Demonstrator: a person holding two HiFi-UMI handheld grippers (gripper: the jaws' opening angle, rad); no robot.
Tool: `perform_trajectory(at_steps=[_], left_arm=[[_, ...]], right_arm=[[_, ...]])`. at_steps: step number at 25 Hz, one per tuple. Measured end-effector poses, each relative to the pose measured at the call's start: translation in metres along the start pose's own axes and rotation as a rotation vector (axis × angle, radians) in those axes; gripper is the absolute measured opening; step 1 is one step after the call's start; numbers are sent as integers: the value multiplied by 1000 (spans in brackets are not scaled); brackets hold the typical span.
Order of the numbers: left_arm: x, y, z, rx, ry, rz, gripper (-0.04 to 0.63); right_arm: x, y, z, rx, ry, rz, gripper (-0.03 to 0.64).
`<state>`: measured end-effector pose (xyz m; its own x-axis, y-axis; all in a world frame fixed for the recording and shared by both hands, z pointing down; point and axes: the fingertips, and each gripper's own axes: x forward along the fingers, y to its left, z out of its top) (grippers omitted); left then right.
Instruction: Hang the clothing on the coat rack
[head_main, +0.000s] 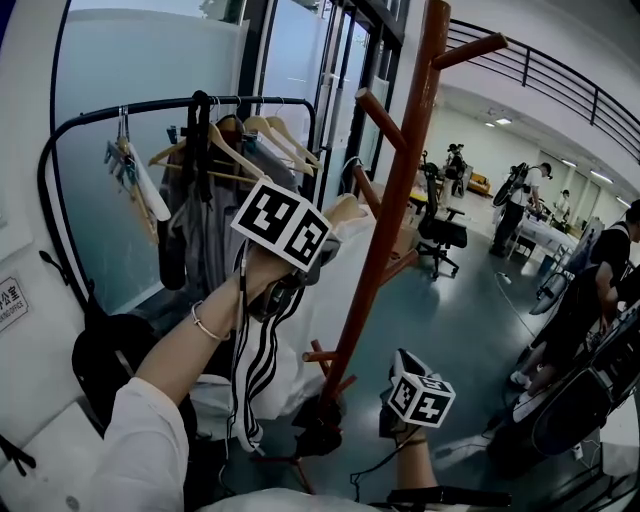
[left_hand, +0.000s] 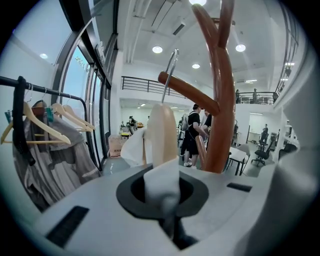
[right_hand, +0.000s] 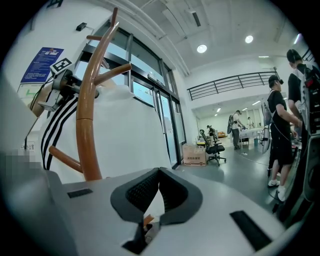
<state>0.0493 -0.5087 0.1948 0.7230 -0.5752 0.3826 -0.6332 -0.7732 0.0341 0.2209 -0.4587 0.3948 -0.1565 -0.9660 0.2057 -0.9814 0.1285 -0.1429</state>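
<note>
Left tongs (left_hand: 163, 192): clamping hanger (left_hand: 162, 132), hook (left_hand: 170, 75) upright just beside your coat rack peg (left_hand: 192, 95). Right tongs (right_hand: 159, 172): closed, empty.

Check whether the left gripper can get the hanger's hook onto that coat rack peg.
Likely yes: the left gripper, shut on the hanger, has its metal hook right by the peg, with nothing seen between them.

My garment (head_main: 262, 345), white with black stripes, hangs limp from a pale wooden hanger (left_hand: 162, 132). Both are pinched in my raised left tool (left_hand: 162, 197). The hanger's wire hook (left_hand: 170, 75) points up across a peg (left_hand: 192, 94) of the rack (head_main: 395, 190), an upright red-brown pole with upslanting pegs. I can't tell if hook and peg touch.
</note>
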Motion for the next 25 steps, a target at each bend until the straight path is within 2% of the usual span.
perform_trajectory(at_steps=[12, 17, 21, 25], left_arm=[[19, -4, -14, -5, 35, -34, 9], [26, -13, -24, 19, 62, -73, 11], [28, -19, -29, 66, 74, -75, 12], [30, -23, -32, 60, 69, -94, 14]], right_arm=[[2, -11, -10, 21, 7, -5, 23], [6, -10, -15, 25, 14, 3, 23], [9, -8, -16, 25, 20, 10, 23], [9, -5, -19, 24, 26, 20, 23]])
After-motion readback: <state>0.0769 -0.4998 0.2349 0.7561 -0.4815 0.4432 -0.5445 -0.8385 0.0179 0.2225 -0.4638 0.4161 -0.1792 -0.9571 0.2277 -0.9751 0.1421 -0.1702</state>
